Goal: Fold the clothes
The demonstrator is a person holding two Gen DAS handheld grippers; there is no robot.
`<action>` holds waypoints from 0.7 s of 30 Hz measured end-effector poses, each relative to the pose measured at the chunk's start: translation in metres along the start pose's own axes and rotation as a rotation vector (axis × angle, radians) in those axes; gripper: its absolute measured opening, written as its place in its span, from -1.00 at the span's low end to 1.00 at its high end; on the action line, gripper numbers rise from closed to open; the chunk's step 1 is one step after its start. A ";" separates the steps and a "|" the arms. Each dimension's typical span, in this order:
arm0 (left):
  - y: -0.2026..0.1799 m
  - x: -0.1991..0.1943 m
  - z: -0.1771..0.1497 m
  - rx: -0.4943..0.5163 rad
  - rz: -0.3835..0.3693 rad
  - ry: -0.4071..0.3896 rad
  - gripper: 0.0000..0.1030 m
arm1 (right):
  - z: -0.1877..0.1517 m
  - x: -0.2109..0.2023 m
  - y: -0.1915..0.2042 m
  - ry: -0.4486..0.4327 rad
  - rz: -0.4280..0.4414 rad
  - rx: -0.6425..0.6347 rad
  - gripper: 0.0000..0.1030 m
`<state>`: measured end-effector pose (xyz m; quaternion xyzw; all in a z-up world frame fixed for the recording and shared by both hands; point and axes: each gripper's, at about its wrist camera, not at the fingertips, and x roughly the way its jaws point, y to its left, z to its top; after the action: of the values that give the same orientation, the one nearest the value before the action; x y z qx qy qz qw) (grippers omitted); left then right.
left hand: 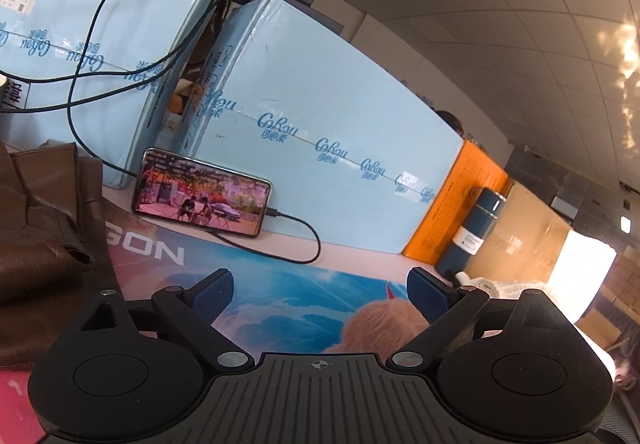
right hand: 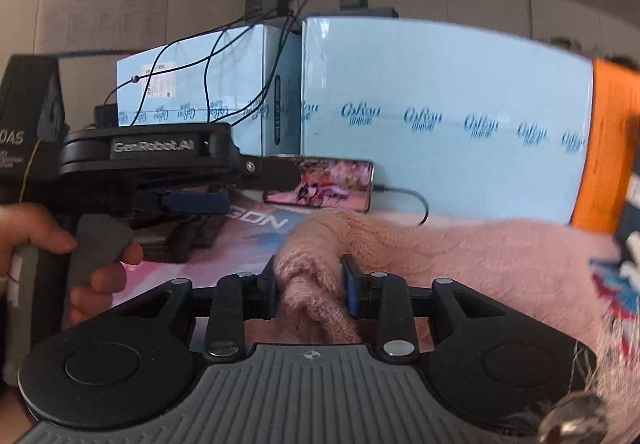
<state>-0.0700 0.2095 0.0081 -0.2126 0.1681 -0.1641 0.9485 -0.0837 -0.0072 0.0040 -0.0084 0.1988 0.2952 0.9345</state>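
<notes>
A fuzzy pink sweater [right hand: 460,256] lies on the printed desk mat [right hand: 240,240] and spreads to the right. My right gripper [right hand: 308,284] is shut on a bunched fold of the pink sweater, held between its blue pads. My left gripper [left hand: 320,294] is open and empty above the mat [left hand: 280,284]. A small edge of the sweater [left hand: 380,328] shows just below and between its fingers. The left gripper also shows from the side in the right wrist view [right hand: 192,199], held by a hand, left of the sweater.
A brown leather garment [left hand: 36,228] lies at the left. A phone [left hand: 200,195] playing video leans on light blue boxes [left hand: 320,115] at the back, with cables. An orange box [left hand: 460,203] and a blue bottle [left hand: 476,228] stand at the right.
</notes>
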 end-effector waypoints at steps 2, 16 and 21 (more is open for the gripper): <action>0.003 -0.001 0.001 -0.037 -0.046 -0.005 0.86 | -0.001 0.007 -0.017 0.050 0.094 0.151 0.01; -0.004 0.018 -0.019 -0.214 -0.289 0.217 0.85 | -0.009 -0.082 -0.114 -0.295 0.046 0.478 0.81; -0.023 0.025 -0.032 -0.049 -0.251 0.247 0.46 | -0.031 -0.076 -0.148 -0.313 0.077 0.656 0.81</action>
<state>-0.0656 0.1689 -0.0147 -0.2334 0.2597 -0.3021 0.8870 -0.0698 -0.1746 -0.0112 0.3445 0.1377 0.2482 0.8948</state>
